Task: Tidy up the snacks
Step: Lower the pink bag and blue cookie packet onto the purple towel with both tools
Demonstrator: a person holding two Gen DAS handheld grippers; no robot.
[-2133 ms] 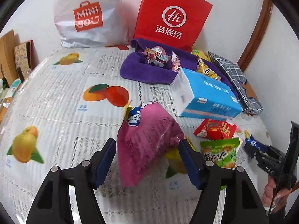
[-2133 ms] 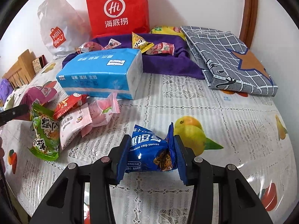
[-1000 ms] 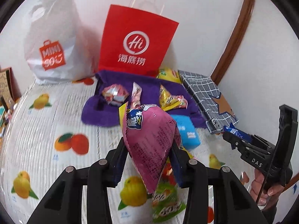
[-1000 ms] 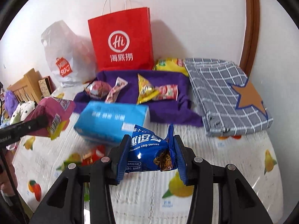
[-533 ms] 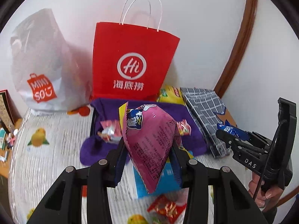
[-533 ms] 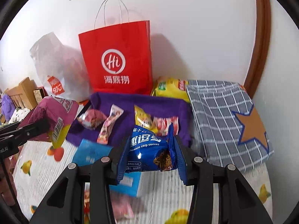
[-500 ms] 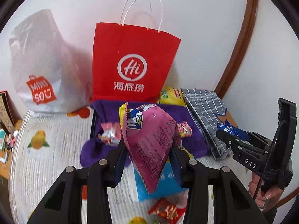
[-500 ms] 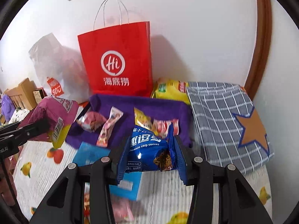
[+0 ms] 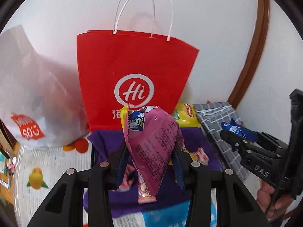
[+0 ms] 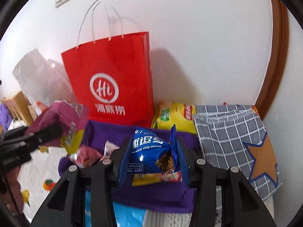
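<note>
Purple cloth (image 9: 106,141) — partly hidden by pink packet (image 9: 153,143).

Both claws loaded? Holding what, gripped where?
Yes. Left claw pinches the pink snack bag across its lower middle; right claw clamps the blue cookie pack by its sides.

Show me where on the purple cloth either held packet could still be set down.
Bare cloth shows on the purple cloth along its near edge, beside the blue tissue box, and along its back strip under the red paper bag. The middle is crowded with small wrapped snacks.
</note>
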